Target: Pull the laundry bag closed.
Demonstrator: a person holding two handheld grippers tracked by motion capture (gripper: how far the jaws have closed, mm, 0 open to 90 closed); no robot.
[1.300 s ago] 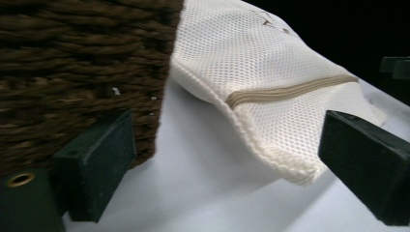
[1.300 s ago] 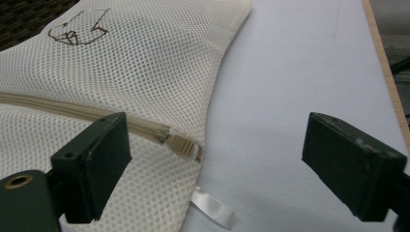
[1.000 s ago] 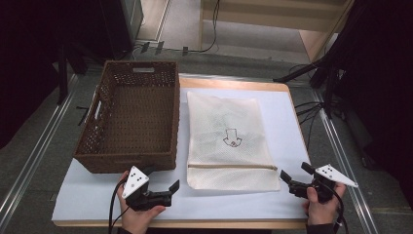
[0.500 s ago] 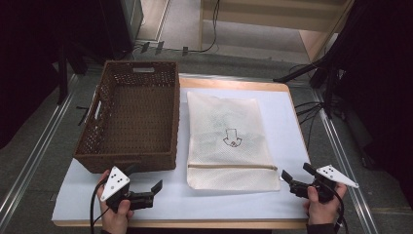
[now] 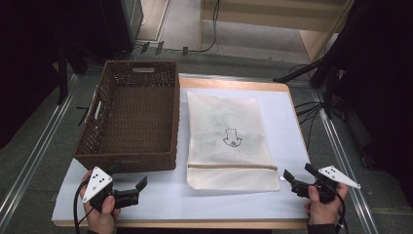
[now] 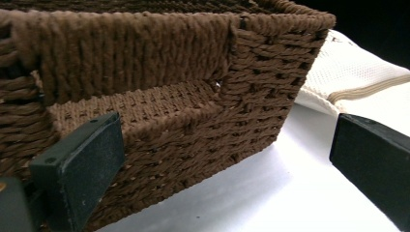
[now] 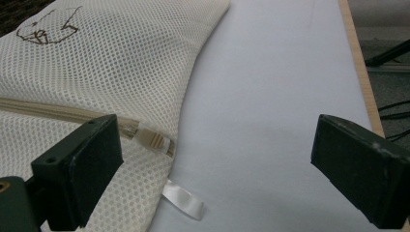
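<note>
A brown woven basket (image 5: 131, 117) stands on the left of the white-covered table (image 5: 287, 117). To its right a cream mesh bag (image 5: 229, 141) lies flat, with a zipper near its front end. My left gripper (image 5: 129, 178) is open at the basket's front wall, low on the table. In the left gripper view the left gripper (image 6: 227, 159) faces the basket (image 6: 169, 96) corner, with the bag (image 6: 358, 77) beyond. My right gripper (image 5: 298, 173) is open beside the bag's front right corner. In the right gripper view the right gripper (image 7: 217, 159) has the zipper pull (image 7: 152, 140) just inside its left jaw.
A small white ribbon tag (image 7: 183, 200) sticks out from the bag's edge. The table's wooden edge (image 7: 360, 63) runs along the right. Cables (image 5: 311, 109) and stand legs lie on the floor past the right side. Metal rails (image 5: 36, 151) flank the table.
My left gripper has moved left along the table's front, from near the bag to the basket's front wall. The right gripper has stayed in place.
</note>
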